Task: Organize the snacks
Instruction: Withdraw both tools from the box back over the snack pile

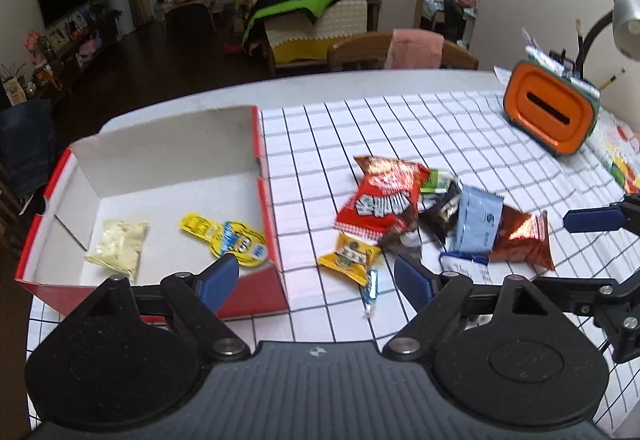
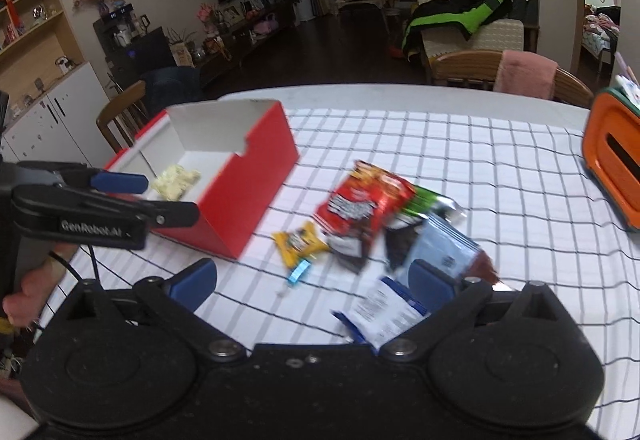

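A red box (image 1: 272, 224) with a white inside stands at the table's left. It holds a pale yellow packet (image 1: 116, 248) and a yellow cartoon packet (image 1: 224, 238). To its right lies a heap of snacks: a big red bag (image 1: 384, 195), a small yellow packet (image 1: 348, 254), a grey-blue packet (image 1: 478, 224) and a copper-red bag (image 1: 520, 236). My left gripper (image 1: 316, 280) is open near the box's front corner, its pads touching nothing. My right gripper (image 2: 312, 282) is open before the heap (image 2: 360, 207), its right finger beside a white-and-blue packet (image 2: 384, 314). One of its blue pads (image 1: 592, 220) shows at the right.
An orange container (image 1: 550, 115) with pens stands at the back right under a desk lamp (image 1: 624, 19). A wooden chair with a pink cloth (image 1: 416, 47) is behind the table. A black-and-white checked cloth (image 1: 400, 127) covers the table. A hand (image 2: 32, 288) holds the left gripper's handle.
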A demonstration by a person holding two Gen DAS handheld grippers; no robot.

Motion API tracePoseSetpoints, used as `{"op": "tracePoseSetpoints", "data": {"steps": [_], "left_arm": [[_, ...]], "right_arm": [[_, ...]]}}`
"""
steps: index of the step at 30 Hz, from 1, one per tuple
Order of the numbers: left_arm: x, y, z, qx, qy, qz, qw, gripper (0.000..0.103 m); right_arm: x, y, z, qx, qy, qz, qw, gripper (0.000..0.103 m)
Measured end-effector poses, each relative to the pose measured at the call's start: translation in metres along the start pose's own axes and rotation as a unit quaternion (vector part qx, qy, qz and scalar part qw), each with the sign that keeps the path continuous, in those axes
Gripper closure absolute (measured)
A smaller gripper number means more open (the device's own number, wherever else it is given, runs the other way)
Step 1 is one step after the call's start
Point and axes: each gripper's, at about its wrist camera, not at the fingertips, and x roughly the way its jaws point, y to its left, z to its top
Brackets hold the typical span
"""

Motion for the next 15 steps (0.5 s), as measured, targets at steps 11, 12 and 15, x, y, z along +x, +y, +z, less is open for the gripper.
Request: {"op": "tracePoseSetpoints", "data": {"steps": [11, 12, 15], "left_arm": [[0.051, -0.030, -0.021, 0.046, 0.048, -0.017, 0.9976, 0.018], [0.056, -0.032, -0.023, 0.047, 0.052, -0.016, 0.9974, 0.018], [0.067, -0.036, -0.028, 0.050, 0.059, -0.017, 0.9969, 0.018]], "right_arm": [[0.024, -0.027, -0.031, -0.018, 0.046, -0.036, 0.998, 0.001], [0.027, -0.030, -0.033, -0.010, 0.050, -0.040, 0.998, 0.001], [0.033, -0.042, -0.035, 0.023, 0.057, -0.057, 0.996, 0.001]]}}
